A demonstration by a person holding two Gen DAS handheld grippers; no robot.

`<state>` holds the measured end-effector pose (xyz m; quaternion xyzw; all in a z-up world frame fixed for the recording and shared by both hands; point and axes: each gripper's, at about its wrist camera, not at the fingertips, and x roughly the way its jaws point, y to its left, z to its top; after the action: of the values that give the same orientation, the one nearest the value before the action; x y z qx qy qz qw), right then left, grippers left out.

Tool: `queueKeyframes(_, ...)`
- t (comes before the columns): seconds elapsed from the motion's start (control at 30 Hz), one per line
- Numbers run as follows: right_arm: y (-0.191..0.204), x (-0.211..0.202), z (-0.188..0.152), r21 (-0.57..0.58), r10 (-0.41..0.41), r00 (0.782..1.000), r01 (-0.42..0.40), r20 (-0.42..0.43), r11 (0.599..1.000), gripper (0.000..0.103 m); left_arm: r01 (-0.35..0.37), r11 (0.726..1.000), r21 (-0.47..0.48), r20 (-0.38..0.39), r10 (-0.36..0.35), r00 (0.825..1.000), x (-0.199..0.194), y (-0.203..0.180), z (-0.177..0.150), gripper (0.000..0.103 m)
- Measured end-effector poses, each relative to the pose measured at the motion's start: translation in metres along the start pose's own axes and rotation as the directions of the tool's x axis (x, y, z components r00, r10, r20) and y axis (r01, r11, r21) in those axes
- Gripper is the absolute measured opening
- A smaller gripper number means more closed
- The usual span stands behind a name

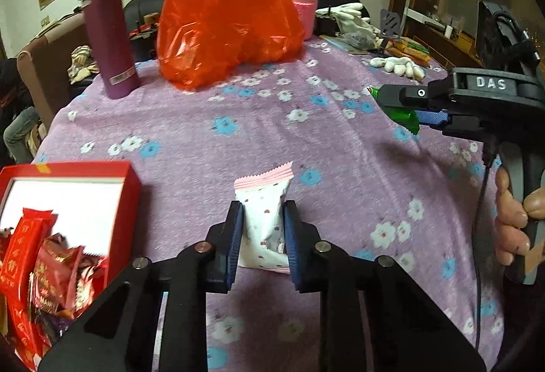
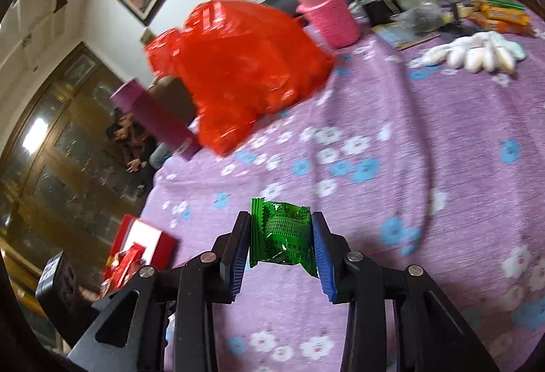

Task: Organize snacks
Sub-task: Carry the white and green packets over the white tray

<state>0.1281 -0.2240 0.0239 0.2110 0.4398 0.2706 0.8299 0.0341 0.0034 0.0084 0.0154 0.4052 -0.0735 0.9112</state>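
My left gripper [image 1: 263, 212] is shut on a white snack packet with a pink crimped edge [image 1: 264, 201], held above the purple flowered tablecloth [image 1: 238, 133]. My right gripper [image 2: 281, 222] is shut on a green foil snack packet [image 2: 281, 232]. In the left wrist view the right gripper [image 1: 388, 103] shows at the right with the green packet [image 1: 403, 120] in its jaws. A red box [image 1: 126, 188] with a white inside holds several red snack packets [image 1: 51, 263] at the lower left; it also shows in the right wrist view [image 2: 143, 242].
An orange-red plastic bag [image 1: 221, 14] stands at the table's far side, a purple flask [image 1: 105, 31] left of it and a pink flask [image 1: 301, 0] behind. White gloves [image 1: 398, 65] and orange boxes [image 2: 504, 14] lie at the far right.
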Motion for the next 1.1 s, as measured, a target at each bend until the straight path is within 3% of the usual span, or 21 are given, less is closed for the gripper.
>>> queueKeyframes(0.13, 0.014, 0.014, -0.009, -0.028, -0.001, 0.999, 0.0, -0.034, 1.0, 0.038, 0.037, 0.999, 0.006, -0.03, -0.037, 0.999, 0.006, 0.004, -0.004, 0.024)
queueKeyframes(0.27, 0.02, 0.02, -0.013, -0.048, -0.005, 0.999, 0.003, -0.052, 0.999, 0.038, 0.022, 1.0, -0.009, -0.018, -0.022, 1.0, 0.007, 0.004, -0.005, 0.024)
queueKeyframes(0.57, 0.024, 0.01, -0.012, -0.056, 0.037, 0.999, -0.039, -0.027, 0.998, 0.038, 0.035, 0.999, -0.001, 0.035, -0.035, 0.999, -0.014, 0.011, -0.001, 0.009)
queueKeyframes(0.67, 0.038, 0.009, -0.017, -0.08, 0.077, 0.996, -0.08, -0.043, 0.994, 0.037, 0.047, 0.999, -0.017, 0.05, -0.046, 0.998, -0.024, 0.021, -0.002, 0.003)
queueKeyframes(0.77, 0.055, 0.013, -0.027, -0.095, 0.105, 0.992, -0.111, -0.066, 0.989, 0.037, 0.064, 0.997, -0.033, 0.055, -0.062, 0.997, -0.031, 0.031, -0.006, 0.002)
queueKeyframes(0.9, 0.077, 0.022, -0.042, -0.12, 0.093, 0.994, -0.099, -0.057, 0.988, 0.037, 0.058, 0.998, -0.039, 0.036, -0.057, 0.998, -0.029, 0.036, -0.014, 0.003)
queueKeyframes(1.1, 0.073, 0.031, -0.049, -0.123, 0.058, 0.997, -0.064, -0.049, 0.99, 0.037, 0.039, 0.999, -0.014, 0.059, -0.038, 0.998, -0.034, 0.031, -0.022, 0.003)
